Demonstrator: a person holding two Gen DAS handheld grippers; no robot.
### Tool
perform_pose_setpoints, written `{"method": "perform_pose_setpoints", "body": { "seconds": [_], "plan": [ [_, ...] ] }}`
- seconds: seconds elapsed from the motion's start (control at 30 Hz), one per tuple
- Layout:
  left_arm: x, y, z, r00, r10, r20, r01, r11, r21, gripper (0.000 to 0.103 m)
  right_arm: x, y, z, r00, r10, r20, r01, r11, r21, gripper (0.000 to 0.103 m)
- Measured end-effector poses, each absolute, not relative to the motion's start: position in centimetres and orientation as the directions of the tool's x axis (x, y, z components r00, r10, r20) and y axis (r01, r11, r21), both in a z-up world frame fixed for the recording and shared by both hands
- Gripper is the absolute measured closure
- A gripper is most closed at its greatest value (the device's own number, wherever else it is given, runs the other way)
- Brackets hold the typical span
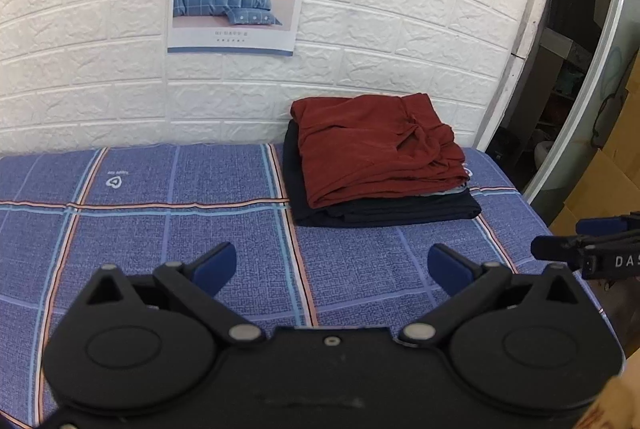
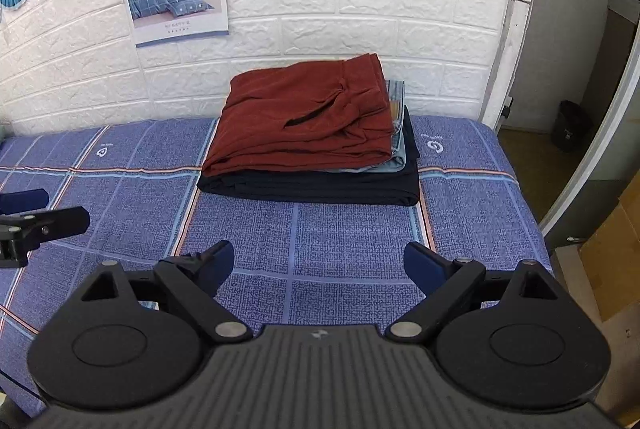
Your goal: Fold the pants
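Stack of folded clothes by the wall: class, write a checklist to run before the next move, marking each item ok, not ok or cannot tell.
1. Left gripper open, holding nothing: ok.
2. Right gripper open, holding nothing: ok.
3. Red pants folded and lying on top of the stack: ok.
4. Dark garment at the bottom lies flat on the bed sheet: ok.
5. Stack edges aligned: not ok, a light blue garment pokes out on the right.
6. Unfolded pants waiting to be folded: cannot tell, none in view.
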State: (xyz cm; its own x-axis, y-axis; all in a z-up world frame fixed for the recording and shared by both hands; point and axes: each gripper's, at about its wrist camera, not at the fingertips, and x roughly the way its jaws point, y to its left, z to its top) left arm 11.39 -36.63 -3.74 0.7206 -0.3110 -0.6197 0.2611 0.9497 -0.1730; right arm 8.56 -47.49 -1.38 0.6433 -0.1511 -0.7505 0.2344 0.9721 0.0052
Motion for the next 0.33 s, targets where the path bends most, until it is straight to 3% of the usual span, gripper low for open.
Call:
{"method": "perform_pose_setpoints", "body": {
  "seconds": [0.33],
  "plan": [
    [10.76, -36.36, -3.73, 0.722, -0.334, -0.606, 0.287, 0.941, -0.177, 0.000, 8.77, -46.45, -1.63, 0.637, -0.145, -0.757, 0.219, 0.976, -0.002, 0.000]
  ]
}}
